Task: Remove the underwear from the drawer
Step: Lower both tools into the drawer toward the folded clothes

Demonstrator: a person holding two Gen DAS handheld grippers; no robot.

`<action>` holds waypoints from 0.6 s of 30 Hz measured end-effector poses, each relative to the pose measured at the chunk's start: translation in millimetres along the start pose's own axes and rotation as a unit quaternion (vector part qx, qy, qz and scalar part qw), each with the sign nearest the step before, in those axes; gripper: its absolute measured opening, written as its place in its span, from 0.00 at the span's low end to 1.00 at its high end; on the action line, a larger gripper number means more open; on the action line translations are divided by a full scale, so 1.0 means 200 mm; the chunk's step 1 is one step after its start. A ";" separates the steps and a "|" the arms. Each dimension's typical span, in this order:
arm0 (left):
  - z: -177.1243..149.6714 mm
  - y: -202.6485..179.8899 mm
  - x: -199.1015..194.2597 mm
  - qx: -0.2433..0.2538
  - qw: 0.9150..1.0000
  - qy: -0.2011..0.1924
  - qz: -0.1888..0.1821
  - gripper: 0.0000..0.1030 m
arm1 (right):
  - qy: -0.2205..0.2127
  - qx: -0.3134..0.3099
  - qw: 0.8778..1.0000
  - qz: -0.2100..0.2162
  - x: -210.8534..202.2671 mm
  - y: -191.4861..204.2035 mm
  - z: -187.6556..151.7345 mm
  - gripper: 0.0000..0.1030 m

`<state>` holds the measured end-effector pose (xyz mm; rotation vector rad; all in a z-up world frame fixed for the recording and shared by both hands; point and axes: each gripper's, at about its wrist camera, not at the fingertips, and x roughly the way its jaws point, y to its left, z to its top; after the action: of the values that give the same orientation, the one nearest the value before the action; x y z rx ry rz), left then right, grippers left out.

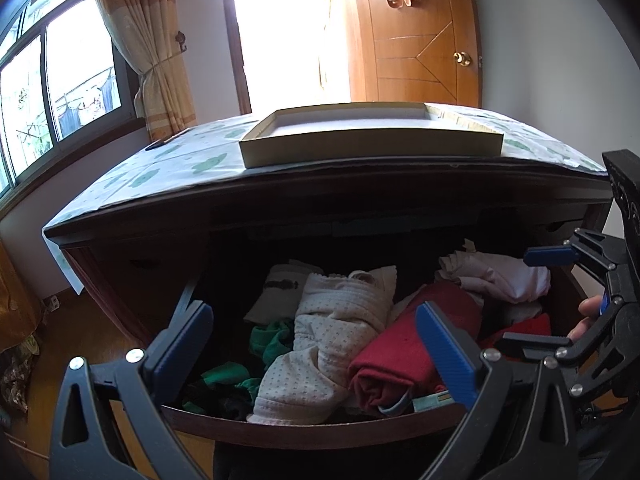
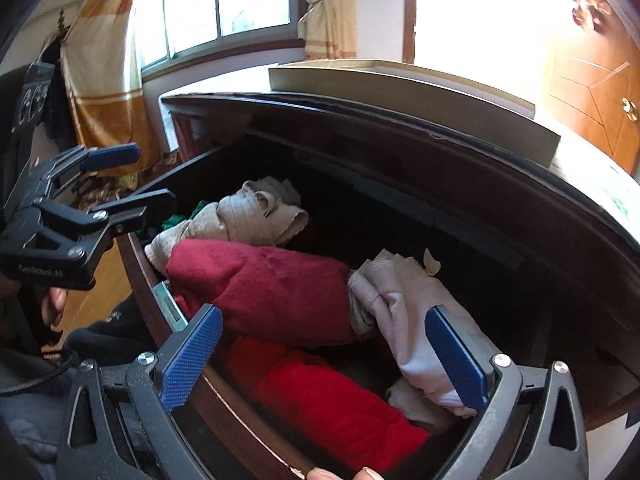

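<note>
The dark wooden drawer [image 1: 312, 426] stands pulled out, packed with rolled clothes. A white dotted garment [image 1: 332, 332] lies in its middle, a dark red roll [image 1: 404, 344] to its right, green cloth [image 1: 268, 340] to its left and a pale pink piece [image 1: 500, 276] at the back right. My left gripper [image 1: 316, 344] hangs open over the drawer's front, nothing between its blue pads. My right gripper [image 2: 324, 356] is open too, above a bright red garment [image 2: 332, 400], with the pale pink piece [image 2: 408, 320] against its right pad. The right gripper [image 1: 536, 296] also shows in the left wrist view.
On the dresser's cloth-covered top [image 1: 180, 164] sits a shallow cardboard box lid [image 1: 372, 132]. A wooden door [image 1: 420, 40] and bright doorway lie behind, a curtained window [image 1: 60, 80] to the left. Fingertips [image 2: 340, 473] of a hand rest at the drawer's front edge.
</note>
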<state>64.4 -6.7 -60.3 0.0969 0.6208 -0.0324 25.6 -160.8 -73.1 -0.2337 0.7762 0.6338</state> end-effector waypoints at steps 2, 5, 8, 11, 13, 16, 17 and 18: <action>-0.01 0.00 0.00 -0.002 1.000 0.000 -0.003 1.00 | 0.006 -0.007 1.000 0.011 0.00 0.00 0.01 0.99; -0.02 0.01 0.01 -0.004 1.000 0.002 -0.008 1.00 | 0.004 -0.007 1.000 0.015 -0.01 -0.02 0.02 0.99; -0.02 0.01 0.01 -0.004 1.000 0.004 -0.010 1.00 | 0.001 -0.015 1.000 -0.013 -0.03 -0.05 0.02 0.99; -0.03 0.01 0.03 -0.005 1.000 0.008 -0.012 1.00 | 0.007 -0.025 0.999 -0.029 -0.04 -0.09 0.03 0.99; -0.03 0.01 0.03 -0.006 1.000 0.011 -0.013 1.00 | 0.016 -0.042 0.998 -0.051 -0.03 -0.11 0.04 0.99; -0.04 0.02 0.04 -0.009 1.000 0.015 -0.014 1.00 | 0.032 -0.067 0.994 -0.081 0.00 -0.12 0.05 0.99; -0.04 0.02 0.05 -0.011 1.000 0.017 -0.014 1.00 | 0.039 -0.069 0.993 -0.083 0.02 -0.13 0.05 0.99; -0.05 0.02 0.05 -0.011 1.000 0.019 -0.014 1.00 | 0.047 -0.067 0.993 -0.086 0.04 -0.15 0.06 0.99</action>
<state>67.2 -1.2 -73.3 0.0668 0.6599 -0.0511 55.0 -176.0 -72.0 -0.4514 0.7956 0.5143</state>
